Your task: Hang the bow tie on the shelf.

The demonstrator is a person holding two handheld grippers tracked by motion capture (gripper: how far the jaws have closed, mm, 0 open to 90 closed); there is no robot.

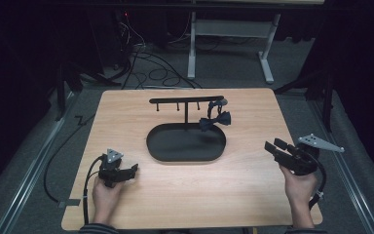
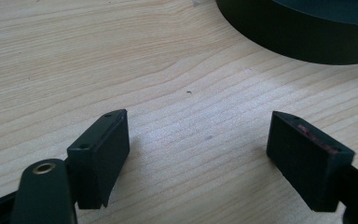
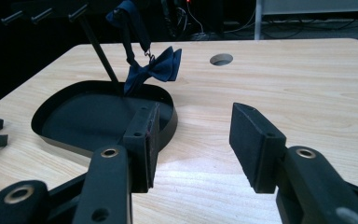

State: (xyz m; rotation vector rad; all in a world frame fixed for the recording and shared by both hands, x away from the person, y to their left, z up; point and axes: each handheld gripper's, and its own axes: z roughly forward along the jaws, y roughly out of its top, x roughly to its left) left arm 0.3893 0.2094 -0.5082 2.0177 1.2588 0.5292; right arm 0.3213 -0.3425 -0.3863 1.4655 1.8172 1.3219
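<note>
High view: bow tie hanging on stand over tray, forward-left of right hand-held gripper, nearer than left hand-held gripper. Both spread, empty.

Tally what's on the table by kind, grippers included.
Grippers: 2 (left gripper, right gripper)
Black stand with oval tray: 1
Dark blue bow tie, hanging from the stand's bar: 1
Total: 4
</note>
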